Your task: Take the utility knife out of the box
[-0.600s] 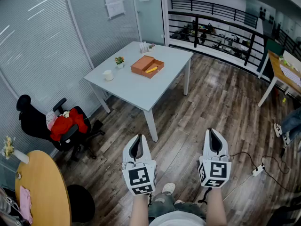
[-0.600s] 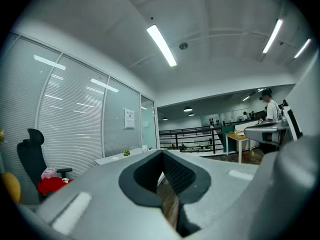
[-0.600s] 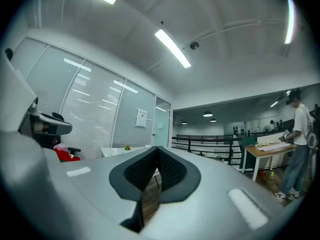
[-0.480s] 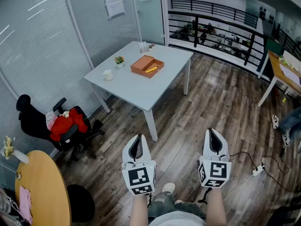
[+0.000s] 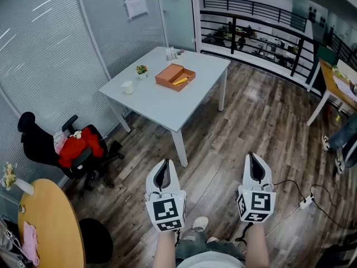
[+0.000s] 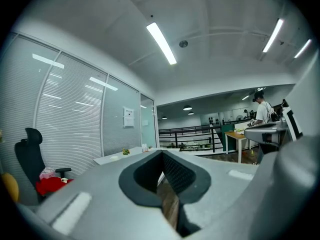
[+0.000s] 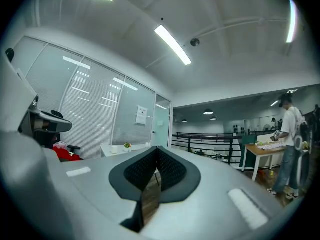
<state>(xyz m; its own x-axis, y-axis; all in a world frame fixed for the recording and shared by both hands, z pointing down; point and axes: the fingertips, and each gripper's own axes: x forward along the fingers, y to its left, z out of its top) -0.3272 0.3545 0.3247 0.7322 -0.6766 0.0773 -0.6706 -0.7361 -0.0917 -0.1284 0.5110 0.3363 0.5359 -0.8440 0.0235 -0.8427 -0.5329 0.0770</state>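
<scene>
Both grippers are held low in front of the person, well short of the bench. The left gripper (image 5: pixel 163 163) has its jaws closed tip to tip with nothing between them. Same for the right gripper (image 5: pixel 255 156): pads meet, nothing held.

Wood floor (image 5: pixel 223 144) lies between the grippers and the white table (image 5: pixel 162 108). The table's near corner and leg (image 5: pixel 179 148) face the grippers. A power strip with cable (image 5: pixel 305 202) lies on the floor to the right. A round wooden table (image 5: pixel 53 228) is near left, with an office chair carrying a red garment (image 5: pixel 81 145) beyond it, off the bench's left corner.

On the bench:
- The orange box (image 5: pixel 170 75) is open, in the far half toward the far corner.
- The yellow utility knife (image 5: pixel 179 82) lies inside the box, on its right side.
- A white cup (image 5: pixel 129 87) stands near the left corner.
- A small potted plant (image 5: pixel 141 70) stands between the cup and the box, at the far-left edge.

Small items at the far corner are too small to tell. A black railing (image 5: pixel 251 15) runs behind. Another person's feet (image 5: pixel 334 149) show at the right edge.
</scene>
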